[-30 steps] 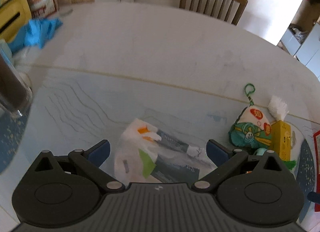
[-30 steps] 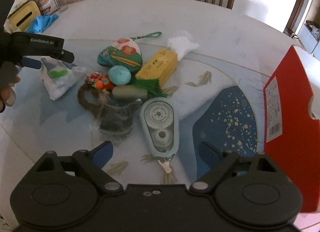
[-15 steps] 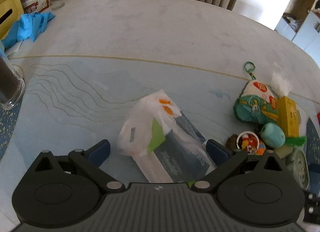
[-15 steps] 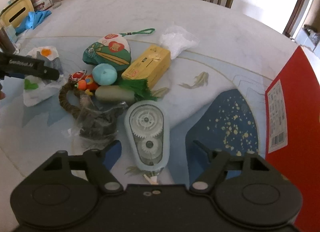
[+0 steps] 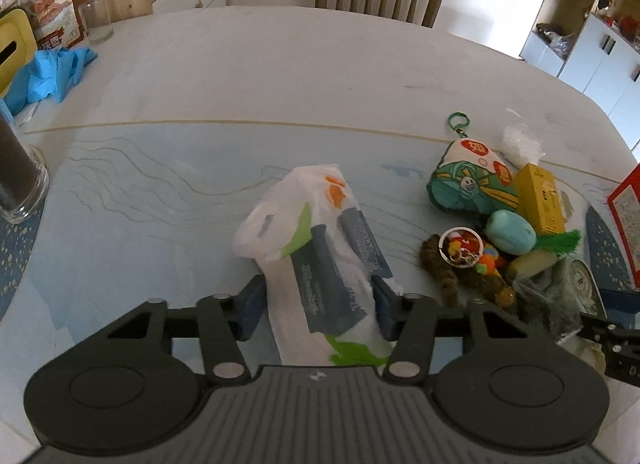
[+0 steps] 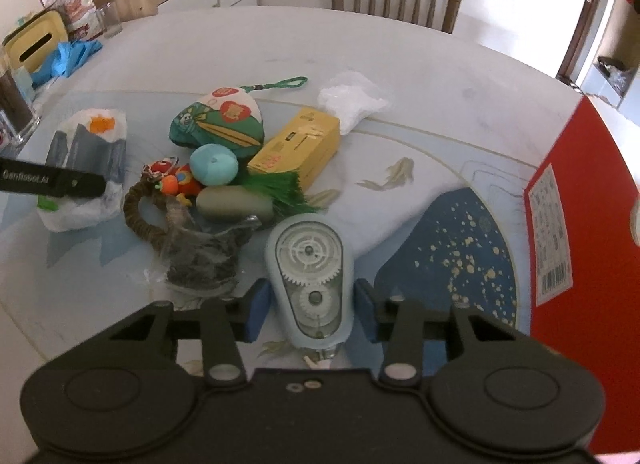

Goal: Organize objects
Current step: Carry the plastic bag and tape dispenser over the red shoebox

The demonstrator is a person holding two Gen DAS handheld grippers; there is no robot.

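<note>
While left gripper (image 5: 318, 306) pinches bag (image 5: 316, 240), right gripper (image 6: 310, 314) closes round tape dispenser (image 6: 310, 276).

Left gripper (image 5: 318, 304): pitched steeply downward, fingers (image 5: 251, 310) drawn in, having just been closing, with both blue pads pressed against the sides of a white plastic packet (image 5: 316, 248) held between them. Right gripper (image 6: 310, 314): likewise angled down, its fingers (image 6: 256, 314) having just been closing, now set close on either flank of a pale blue correction-tape dispenser (image 6: 310, 276); a sliver of gap shows at the left pad, so firm contact cannot be confirmed.
</note>
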